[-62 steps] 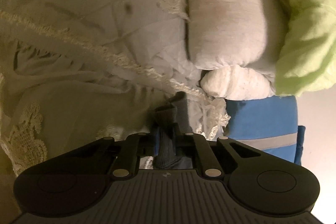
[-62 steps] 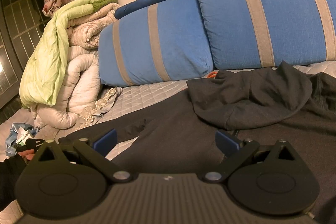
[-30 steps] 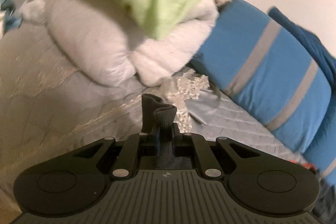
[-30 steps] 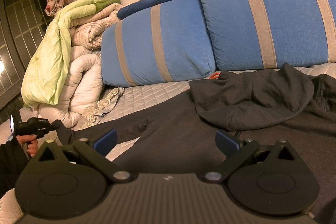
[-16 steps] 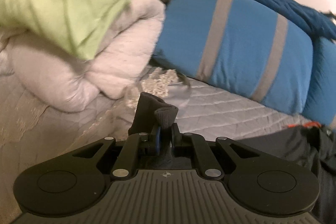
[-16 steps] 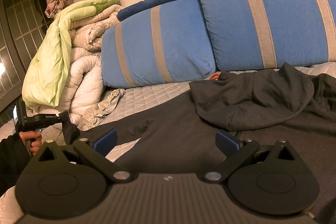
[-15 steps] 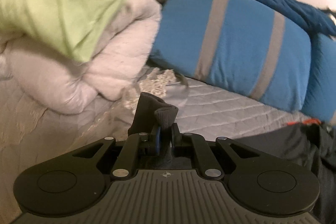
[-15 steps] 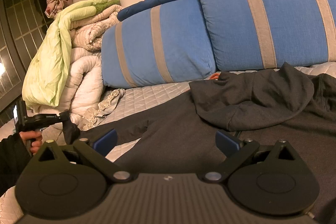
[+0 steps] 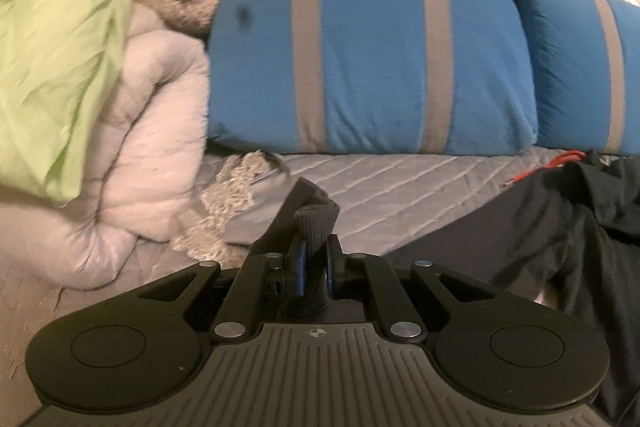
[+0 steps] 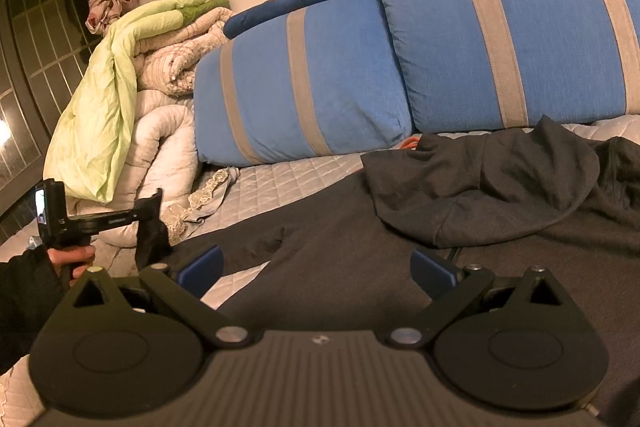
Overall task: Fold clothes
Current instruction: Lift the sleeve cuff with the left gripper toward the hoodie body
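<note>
While clamping the cuff point(image 9: 316, 223), left tool point(image 9: 314, 263) has swung right.

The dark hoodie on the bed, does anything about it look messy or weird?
Yes. The dark hoodie lies rumpled, its hood flopped in a heap, and one sleeve cuff is lifted up, pinched in the left gripper. An orange cord pokes out beside it.

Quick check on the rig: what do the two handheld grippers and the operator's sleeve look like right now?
Both are matte black with ribbed housings, two round discs, silver pivot screws and blue-padded jaws: left gripper, right gripper. A small cross mark sits mid-housing. The left unit has a lit screen at its rear. The sleeve is dark.
</note>
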A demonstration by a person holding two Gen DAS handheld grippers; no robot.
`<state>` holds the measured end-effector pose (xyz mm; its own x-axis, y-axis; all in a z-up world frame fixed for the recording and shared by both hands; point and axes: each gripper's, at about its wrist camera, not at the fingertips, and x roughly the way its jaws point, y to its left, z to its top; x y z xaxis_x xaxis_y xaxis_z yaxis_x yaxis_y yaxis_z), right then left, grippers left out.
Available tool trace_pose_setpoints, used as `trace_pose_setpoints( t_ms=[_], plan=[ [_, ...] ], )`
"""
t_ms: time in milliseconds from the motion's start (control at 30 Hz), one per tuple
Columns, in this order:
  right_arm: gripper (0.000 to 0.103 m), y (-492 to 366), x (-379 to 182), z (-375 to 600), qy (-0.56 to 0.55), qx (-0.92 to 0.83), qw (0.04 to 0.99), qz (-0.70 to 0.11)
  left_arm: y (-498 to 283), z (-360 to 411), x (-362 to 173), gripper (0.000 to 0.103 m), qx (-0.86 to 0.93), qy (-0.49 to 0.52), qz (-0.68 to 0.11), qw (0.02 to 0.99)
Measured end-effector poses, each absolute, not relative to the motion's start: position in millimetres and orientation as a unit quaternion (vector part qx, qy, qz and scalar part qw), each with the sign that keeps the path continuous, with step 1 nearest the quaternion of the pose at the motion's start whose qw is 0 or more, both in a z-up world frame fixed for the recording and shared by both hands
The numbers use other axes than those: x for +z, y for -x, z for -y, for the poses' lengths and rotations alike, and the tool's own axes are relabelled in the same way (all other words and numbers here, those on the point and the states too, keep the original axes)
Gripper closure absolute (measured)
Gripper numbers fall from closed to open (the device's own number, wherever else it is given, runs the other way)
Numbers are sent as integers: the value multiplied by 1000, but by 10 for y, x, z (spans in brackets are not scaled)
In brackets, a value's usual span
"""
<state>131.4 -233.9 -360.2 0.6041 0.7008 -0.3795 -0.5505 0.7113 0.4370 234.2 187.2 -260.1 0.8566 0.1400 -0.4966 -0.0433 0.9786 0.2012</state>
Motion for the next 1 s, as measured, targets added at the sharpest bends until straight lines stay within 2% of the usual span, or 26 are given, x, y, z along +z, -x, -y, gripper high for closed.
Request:
trace_pose_setpoints(
  t_ms=[400, 1000],
  plan=[
    [0, -1280, -3634, 2126, -67, 333, 894, -292, -2511, -1490, -2576, 93, 12, -117, -263, 958],
    [0, -1282, -3644, 2083, -51, 333, 893, -299, -2791, -853, -2489, 93, -37, -150, -253, 955]
  ],
)
